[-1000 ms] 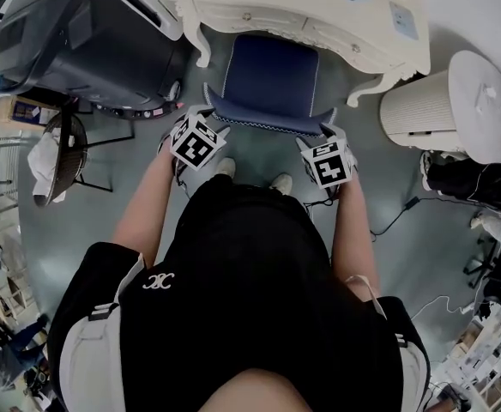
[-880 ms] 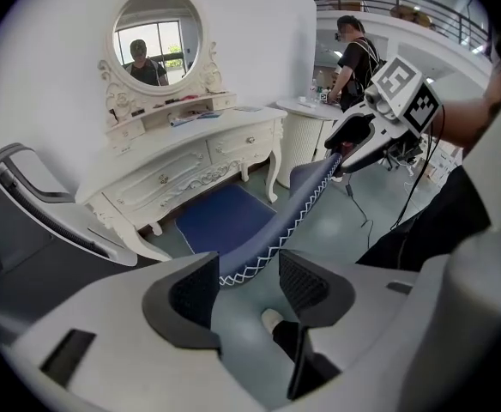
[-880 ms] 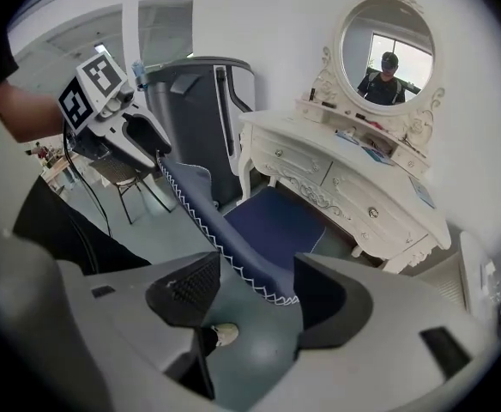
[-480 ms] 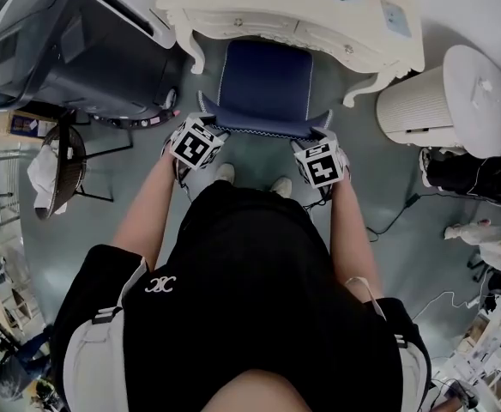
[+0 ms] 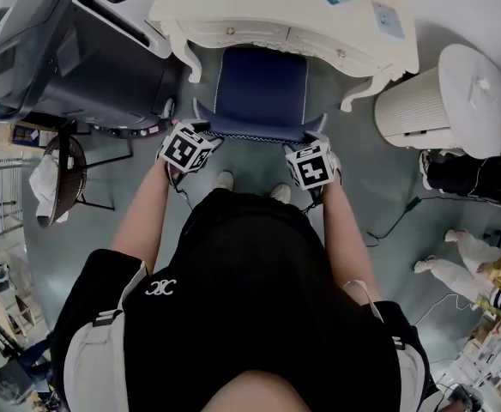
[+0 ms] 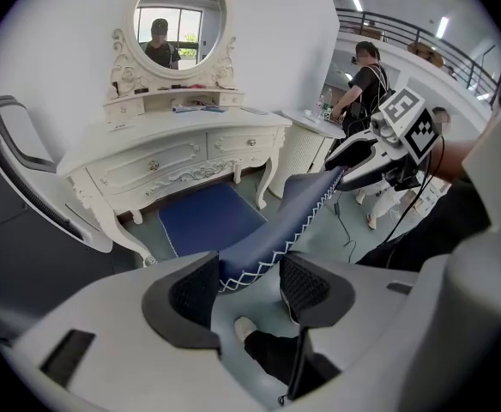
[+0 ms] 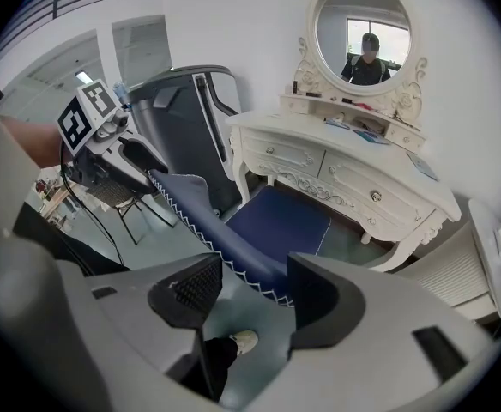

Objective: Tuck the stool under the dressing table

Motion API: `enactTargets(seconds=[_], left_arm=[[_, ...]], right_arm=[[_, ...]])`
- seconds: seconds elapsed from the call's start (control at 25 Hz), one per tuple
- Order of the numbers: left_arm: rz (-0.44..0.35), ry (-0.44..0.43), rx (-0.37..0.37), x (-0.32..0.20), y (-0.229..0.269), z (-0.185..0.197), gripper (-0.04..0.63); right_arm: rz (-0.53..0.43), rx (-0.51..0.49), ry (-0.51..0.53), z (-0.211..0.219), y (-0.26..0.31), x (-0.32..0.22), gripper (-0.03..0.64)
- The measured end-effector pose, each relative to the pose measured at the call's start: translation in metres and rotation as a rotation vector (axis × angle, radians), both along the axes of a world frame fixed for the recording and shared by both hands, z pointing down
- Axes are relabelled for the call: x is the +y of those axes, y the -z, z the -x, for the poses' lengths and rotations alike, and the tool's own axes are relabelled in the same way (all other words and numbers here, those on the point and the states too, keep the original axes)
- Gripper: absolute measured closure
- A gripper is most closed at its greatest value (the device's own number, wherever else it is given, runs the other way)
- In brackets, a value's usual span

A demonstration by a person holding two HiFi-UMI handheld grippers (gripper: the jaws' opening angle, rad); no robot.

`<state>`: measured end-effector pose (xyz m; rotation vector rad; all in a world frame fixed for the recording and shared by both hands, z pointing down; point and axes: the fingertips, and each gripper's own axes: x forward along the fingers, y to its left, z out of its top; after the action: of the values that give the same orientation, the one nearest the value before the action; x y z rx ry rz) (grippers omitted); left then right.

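The stool has a navy seat and a low navy backrest with white zigzag stitching. Its far half sits under the cream dressing table. My left gripper is shut on the backrest's left end, and my right gripper on its right end. In the left gripper view the backrest fills the gap of that gripper, with the right gripper at its far end. In the right gripper view the backrest runs between the pads of the right gripper.
A large dark padded chair stands left of the table. A white ribbed round unit stands at its right. A wire chair with a cloth is at the left. A cable lies on the floor near a seated person.
The head view has tipped to show more of the tabletop. Both grippers keep their hold on the backrest ends, rolled slightly. The stool sits a little further under the table.
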<state>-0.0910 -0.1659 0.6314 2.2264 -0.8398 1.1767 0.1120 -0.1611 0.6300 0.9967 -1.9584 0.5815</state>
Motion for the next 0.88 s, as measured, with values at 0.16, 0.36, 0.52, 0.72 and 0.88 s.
enactTargets(seconds=[0.16, 0.36, 0.52, 0.72, 0.88], left_arm=[[0.002, 0.01, 0.0, -0.01, 0.0, -0.003, 0.379], [-0.017, 0.037, 0.014, -0.029, -0.001, -0.014, 0.379], [-0.01, 0.038, 0.017, -0.039, -0.001, -0.028, 0.379], [-0.079, 0.118, 0.035, -0.066, 0.0, -0.035, 0.379], [-0.094, 0.116, 0.037, -0.093, 0.001, -0.034, 0.379]], right_arm=[[-0.006, -0.016, 0.015, -0.001, 0.002, -0.011, 0.377], [-0.023, 0.008, 0.031, -0.016, -0.002, -0.032, 0.377], [-0.002, -0.004, 0.074, -0.028, -0.003, -0.047, 0.377], [-0.053, -0.001, 0.085, -0.036, -0.002, -0.073, 0.379], [-0.043, -0.005, 0.08, -0.034, -0.002, -0.098, 0.377]])
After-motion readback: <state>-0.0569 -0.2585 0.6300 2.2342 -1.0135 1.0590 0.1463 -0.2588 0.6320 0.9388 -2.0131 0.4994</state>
